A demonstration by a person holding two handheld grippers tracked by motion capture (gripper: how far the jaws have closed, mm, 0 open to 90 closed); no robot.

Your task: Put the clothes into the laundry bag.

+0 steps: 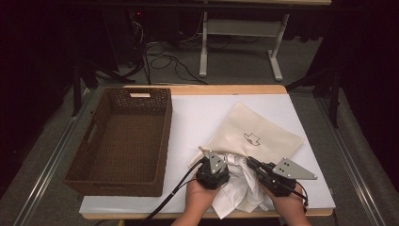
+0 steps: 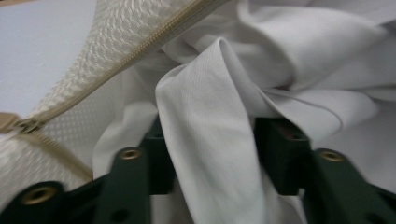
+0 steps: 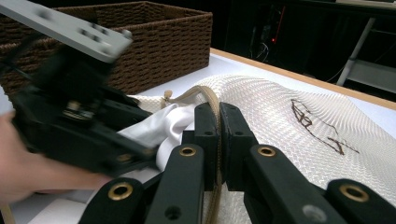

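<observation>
Work in hand: stuffing a white garment into the mesh laundry bag.
Right gripper: clamped shut on the bag's zipper edge, holding the mouth.
Left gripper: jaws apart, a garment fold loose between them.
Key relation: the bag mouth lies just ahead of the left gripper, opening toward the person.
Views: the left gripper view shows the fold; the high view shows the wicker basket well apart at left.

wicker basket, white table
</observation>
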